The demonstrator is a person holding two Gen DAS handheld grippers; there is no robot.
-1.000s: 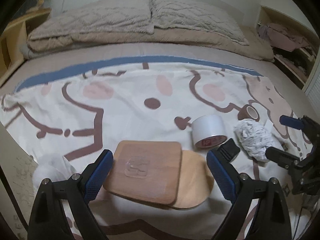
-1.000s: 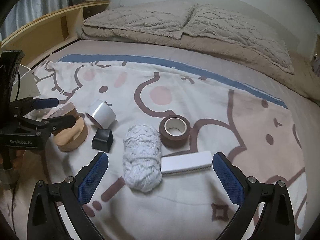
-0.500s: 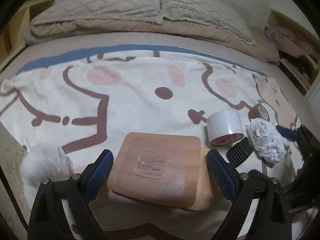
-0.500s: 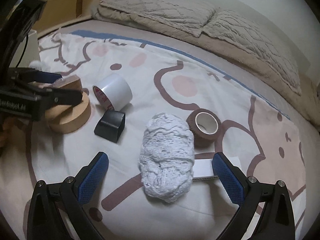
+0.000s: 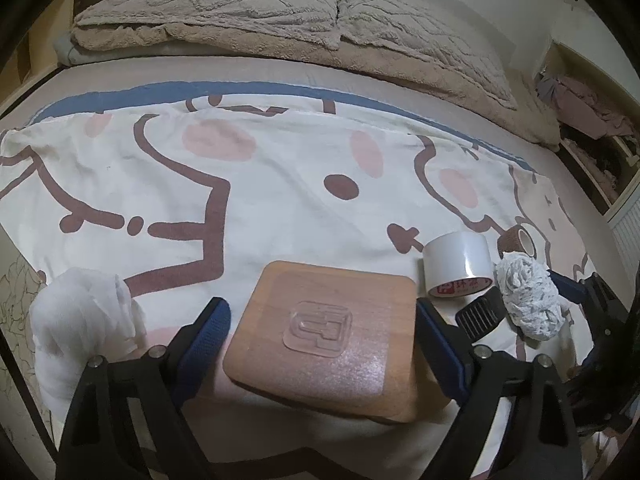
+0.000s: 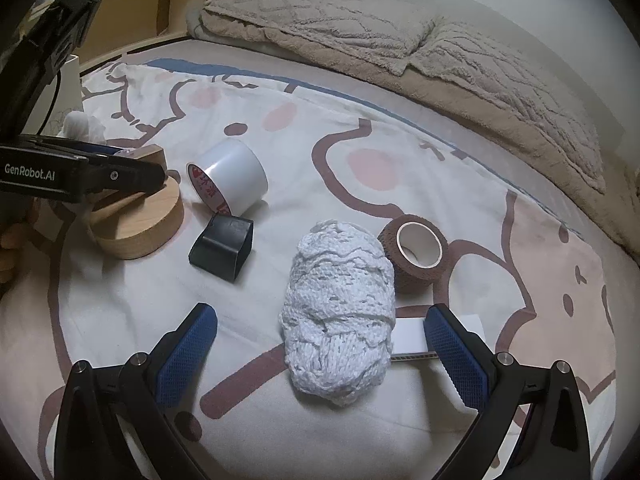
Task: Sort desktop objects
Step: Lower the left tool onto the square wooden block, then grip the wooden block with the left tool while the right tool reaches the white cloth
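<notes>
My left gripper (image 5: 322, 334) is open, its jaws on either side of a square wooden lid (image 5: 324, 336) lying on a round wooden box (image 6: 138, 224). My right gripper (image 6: 320, 350) is open around a ball of white yarn (image 6: 340, 312), which also shows in the left wrist view (image 5: 528, 300). A white tape roll (image 6: 228, 180) lies beside the box. A black clip-like piece (image 6: 222, 248) lies in front of it. A brown tape roll (image 6: 416, 252) sits behind the yarn. A white flat box (image 6: 412, 338) lies partly hidden behind the yarn.
Everything rests on a cartoon-print blanket (image 5: 280, 184) spread on a bed. Beige pillows (image 5: 280, 4) lie at the far end. A crumpled white tissue (image 5: 80, 320) lies left of the left gripper. Wooden shelves (image 6: 132, 12) stand at the left side.
My left gripper has moved forward so its jaws now flank the wooden lid. My right gripper has moved forward and left, closing in around the yarn ball.
</notes>
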